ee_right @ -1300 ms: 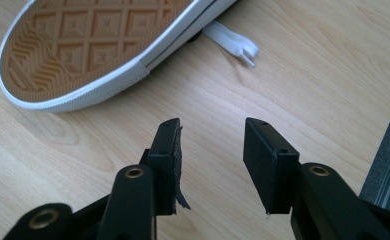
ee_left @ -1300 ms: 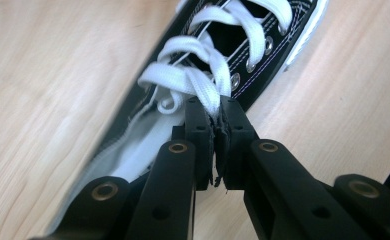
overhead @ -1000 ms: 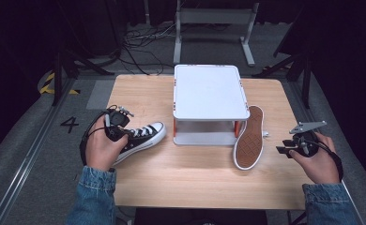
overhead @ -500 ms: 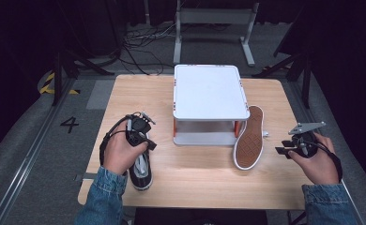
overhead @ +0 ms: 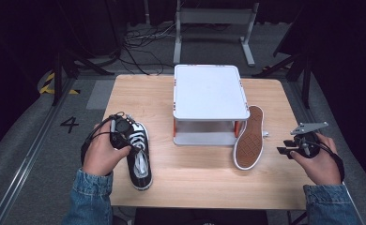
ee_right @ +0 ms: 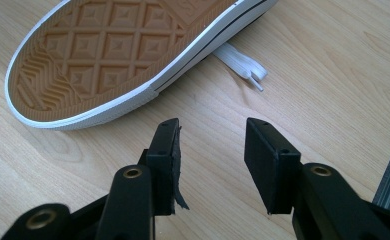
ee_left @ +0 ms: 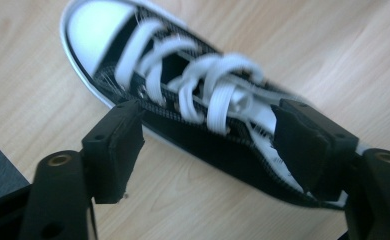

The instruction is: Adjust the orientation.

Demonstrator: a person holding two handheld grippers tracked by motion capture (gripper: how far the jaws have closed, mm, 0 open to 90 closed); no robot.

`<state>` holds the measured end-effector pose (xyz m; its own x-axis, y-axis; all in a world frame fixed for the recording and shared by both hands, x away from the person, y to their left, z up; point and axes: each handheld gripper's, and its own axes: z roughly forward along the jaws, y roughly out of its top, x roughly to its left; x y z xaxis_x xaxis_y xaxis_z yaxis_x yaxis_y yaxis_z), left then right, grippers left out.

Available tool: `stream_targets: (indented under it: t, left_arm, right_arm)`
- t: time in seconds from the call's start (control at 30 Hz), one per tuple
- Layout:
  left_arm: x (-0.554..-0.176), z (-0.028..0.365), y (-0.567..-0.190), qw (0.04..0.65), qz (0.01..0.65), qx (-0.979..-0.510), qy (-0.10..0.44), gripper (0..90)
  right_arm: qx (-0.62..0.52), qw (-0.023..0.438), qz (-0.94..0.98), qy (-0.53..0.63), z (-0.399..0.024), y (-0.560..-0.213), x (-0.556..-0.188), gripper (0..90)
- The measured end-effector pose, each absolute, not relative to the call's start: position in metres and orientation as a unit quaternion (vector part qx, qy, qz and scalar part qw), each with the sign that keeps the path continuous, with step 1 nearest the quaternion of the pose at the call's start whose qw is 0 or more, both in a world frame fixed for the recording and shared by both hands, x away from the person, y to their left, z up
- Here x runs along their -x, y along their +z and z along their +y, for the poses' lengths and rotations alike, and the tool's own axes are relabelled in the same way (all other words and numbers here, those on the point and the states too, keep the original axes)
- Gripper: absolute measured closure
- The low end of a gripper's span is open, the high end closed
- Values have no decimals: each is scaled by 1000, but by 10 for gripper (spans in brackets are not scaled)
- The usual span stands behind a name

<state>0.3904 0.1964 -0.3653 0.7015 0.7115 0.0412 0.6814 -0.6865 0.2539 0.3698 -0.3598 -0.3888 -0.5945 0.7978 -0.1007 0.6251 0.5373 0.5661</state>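
A black high-top sneaker (overhead: pixel 140 157) with white laces stands upright on the table's left side, toe toward the person. My left gripper (overhead: pixel 126 137) hovers over its heel end. In the left gripper view the jaws have just been opening; the left gripper (ee_left: pixel 210 114) now stands open, straddling the sneaker (ee_left: pixel 193 95) without pressing it. The second sneaker (overhead: pixel 249 138) lies on its side against the white stand (overhead: pixel 209 91), tan sole (ee_right: pixel 108 50) facing out. My right gripper (overhead: pixel 283 148) rests near the table's right edge; the right gripper (ee_right: pixel 212 131) is open with nothing between its pads.
The wooden table (overhead: pixel 195 187) has bare room in front of the stand. A loose white lace end (ee_right: pixel 243 67) trails from the tipped sneaker. Beyond the table are dark floor, cables and a metal frame (overhead: pixel 214 18).
The left hand swung the black sneaker round from pointing right to toe toward the person, set it on the table, and its jaws let go. The right hand has kept still.
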Motion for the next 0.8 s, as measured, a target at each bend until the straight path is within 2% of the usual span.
stream_targets:
  t: [0.13,0.2,0.3,0.4,0.6,0.8]
  left_arm:
    - [-396,187,-383,89,368,-923,62,246]
    - [-399,186,-389,80,362,-926,68,265]
    - [-400,194,-389,82,369,-924,60,351]
    - [-398,200,-384,75,375,-921,74,343]
    - [-397,176,-385,73,291,-944,136,335]
    - [-405,176,-399,84,282,-951,94,329]
  right_arm:
    - [-411,177,860,245,-359,-389,-370,586]
    - [-409,178,861,245,-359,-389,-370,581]
    - [-407,178,861,245,-359,-389,-370,578]
    - [-408,179,861,246,-360,-390,-370,577]
    - [-402,178,865,243,-356,-391,-371,569]
    - [-402,179,865,243,-356,-391,-370,568]
